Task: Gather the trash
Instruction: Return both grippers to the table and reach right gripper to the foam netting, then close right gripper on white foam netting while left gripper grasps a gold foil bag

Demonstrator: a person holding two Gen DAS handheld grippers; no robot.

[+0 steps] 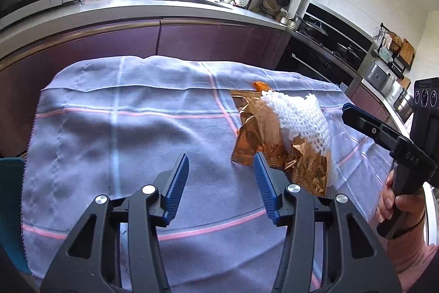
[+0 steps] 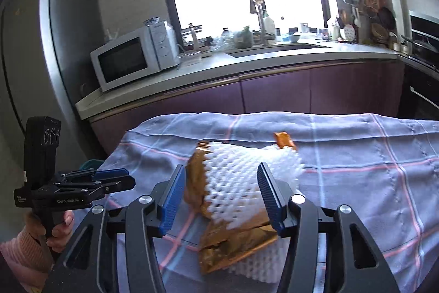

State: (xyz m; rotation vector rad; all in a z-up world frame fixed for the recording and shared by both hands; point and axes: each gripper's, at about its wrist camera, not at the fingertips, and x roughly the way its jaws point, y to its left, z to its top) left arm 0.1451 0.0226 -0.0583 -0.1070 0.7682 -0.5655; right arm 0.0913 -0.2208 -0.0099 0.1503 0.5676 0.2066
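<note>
One foam net (image 2: 241, 177), two wrappers (image 1: 263, 133).

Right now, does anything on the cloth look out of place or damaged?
Yes. A crumpled copper foil wrapper lies on the checked cloth, with white foam netting draped over it. A small orange scrap sits just behind them.
</note>
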